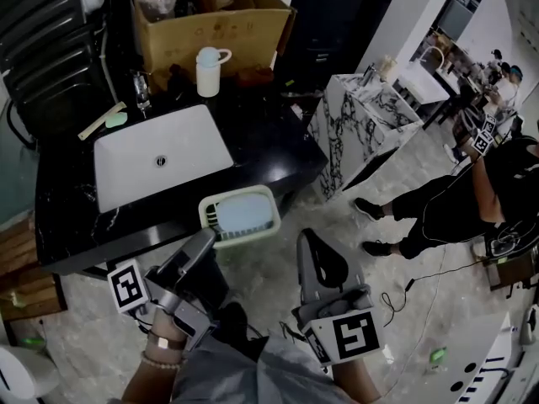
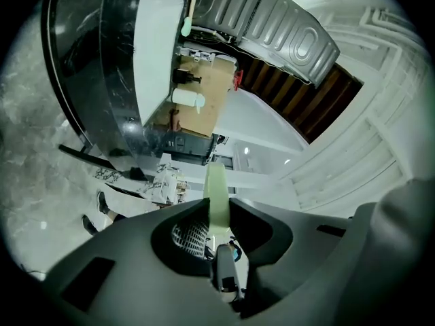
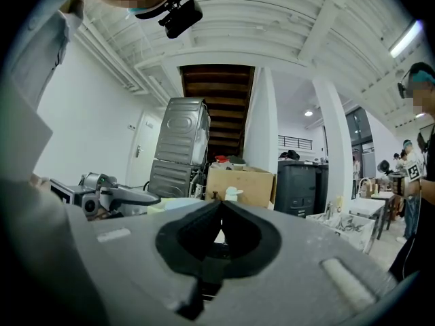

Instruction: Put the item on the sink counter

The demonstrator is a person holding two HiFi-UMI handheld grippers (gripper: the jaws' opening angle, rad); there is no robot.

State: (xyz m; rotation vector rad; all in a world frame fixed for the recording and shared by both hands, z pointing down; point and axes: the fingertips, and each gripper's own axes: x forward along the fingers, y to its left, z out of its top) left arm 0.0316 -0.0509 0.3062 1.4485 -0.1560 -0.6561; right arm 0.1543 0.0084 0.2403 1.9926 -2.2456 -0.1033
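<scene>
The left gripper (image 1: 209, 238) pinches one thin rim of a pale green tray (image 1: 242, 214), which hangs at the front edge of the sink counter (image 1: 269, 154). It could swing or slip in that grip. Released here, it would likely tip off onto the floor. The right gripper (image 1: 310, 242) is closed, empty.

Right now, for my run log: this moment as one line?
left gripper: shut on pale green dish | right gripper: shut, empty | dish: held near front edge of sink counter, not set down
</scene>
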